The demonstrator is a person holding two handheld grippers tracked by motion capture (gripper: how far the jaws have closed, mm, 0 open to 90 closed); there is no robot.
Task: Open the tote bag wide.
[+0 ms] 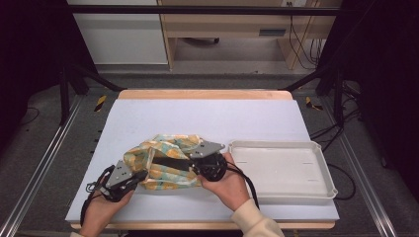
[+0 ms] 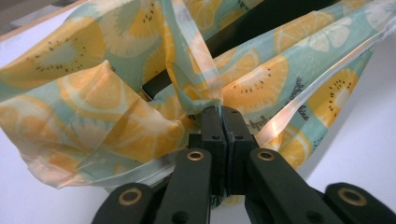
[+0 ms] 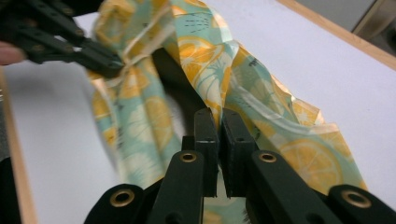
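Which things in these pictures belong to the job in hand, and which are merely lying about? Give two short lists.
In the job:
- fruit-print bag, pulled open on the table
- left gripper, shut on the bag's rim
- right gripper, jaws closed on the bag's other side

Lying about:
- white tray, apart from the bag at the right
- table

white tray (image 1: 281, 170) blocking the table's right side, printed bag (image 1: 165, 160) bunched mid-table, far half of the table (image 1: 207, 116) open
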